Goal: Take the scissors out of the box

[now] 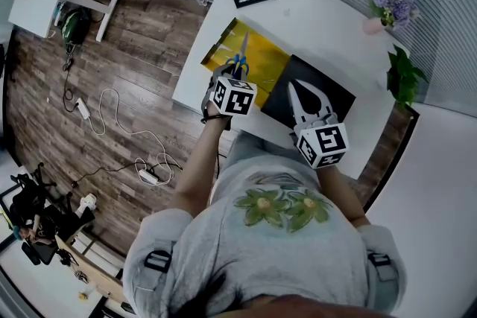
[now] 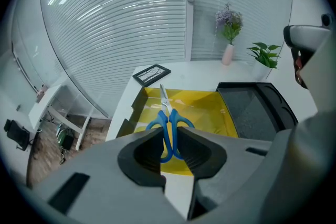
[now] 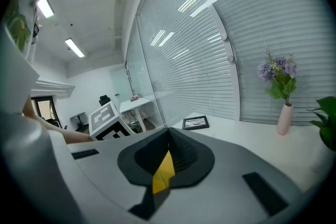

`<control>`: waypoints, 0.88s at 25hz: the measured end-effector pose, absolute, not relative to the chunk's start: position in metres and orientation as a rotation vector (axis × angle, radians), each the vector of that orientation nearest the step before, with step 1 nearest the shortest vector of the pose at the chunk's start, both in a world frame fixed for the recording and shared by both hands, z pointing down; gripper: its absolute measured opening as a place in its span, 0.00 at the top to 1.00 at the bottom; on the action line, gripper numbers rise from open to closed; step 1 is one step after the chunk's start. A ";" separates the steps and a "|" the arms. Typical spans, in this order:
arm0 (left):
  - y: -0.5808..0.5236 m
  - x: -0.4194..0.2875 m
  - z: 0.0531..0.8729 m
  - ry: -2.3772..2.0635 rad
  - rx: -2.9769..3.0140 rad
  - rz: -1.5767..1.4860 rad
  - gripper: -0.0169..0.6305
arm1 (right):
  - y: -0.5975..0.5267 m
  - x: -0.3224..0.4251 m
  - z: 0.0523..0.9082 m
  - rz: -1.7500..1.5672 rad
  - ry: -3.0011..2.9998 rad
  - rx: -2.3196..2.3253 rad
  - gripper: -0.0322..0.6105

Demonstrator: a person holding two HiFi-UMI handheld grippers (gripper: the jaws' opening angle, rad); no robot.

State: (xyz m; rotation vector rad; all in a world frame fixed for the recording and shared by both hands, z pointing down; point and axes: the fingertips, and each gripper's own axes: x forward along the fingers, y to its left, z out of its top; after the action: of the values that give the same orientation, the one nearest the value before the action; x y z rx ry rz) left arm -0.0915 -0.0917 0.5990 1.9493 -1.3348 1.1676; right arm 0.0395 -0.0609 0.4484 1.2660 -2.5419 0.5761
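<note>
Above the yellow box [image 1: 267, 59], left gripper [image 2: 169, 138] grasps blue scissors [image 2: 168, 115]; right gripper [image 3: 168, 136], beside the box, clenched empty.

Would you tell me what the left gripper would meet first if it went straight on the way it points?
The left gripper is shut on the scissors, whose blades lead. Straight on, they would probably meet the floor of the yellow box first; how far off is unclear.
</note>
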 end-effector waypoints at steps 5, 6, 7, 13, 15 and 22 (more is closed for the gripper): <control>-0.092 -0.092 0.584 -1.361 1.980 1.160 0.83 | -0.059 0.038 0.445 0.570 -2.544 1.272 0.94; -0.092 -0.093 0.581 -1.366 1.985 1.155 0.84 | -0.058 0.038 0.445 0.568 -2.544 1.272 0.94; -0.092 -0.093 0.578 -1.371 1.991 1.151 0.84 | -0.058 0.038 0.444 0.567 -2.544 1.273 0.94; -0.092 -0.092 0.562 -1.398 2.020 1.126 0.84 | -0.057 0.039 0.444 0.563 -2.548 1.278 0.94; -0.091 -0.091 0.557 -1.405 2.027 1.121 0.84 | -0.056 0.039 0.444 0.564 -2.549 1.280 0.94; -0.087 -0.089 0.539 -1.426 2.057 1.092 0.83 | -0.056 0.039 0.442 0.562 -2.554 1.284 0.94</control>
State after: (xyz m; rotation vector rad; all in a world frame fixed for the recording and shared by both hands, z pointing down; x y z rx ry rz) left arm -0.0887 -0.0874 0.5395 2.0572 -1.4258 1.0921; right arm 0.0391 -0.0559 0.4421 1.2838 -2.5539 0.5620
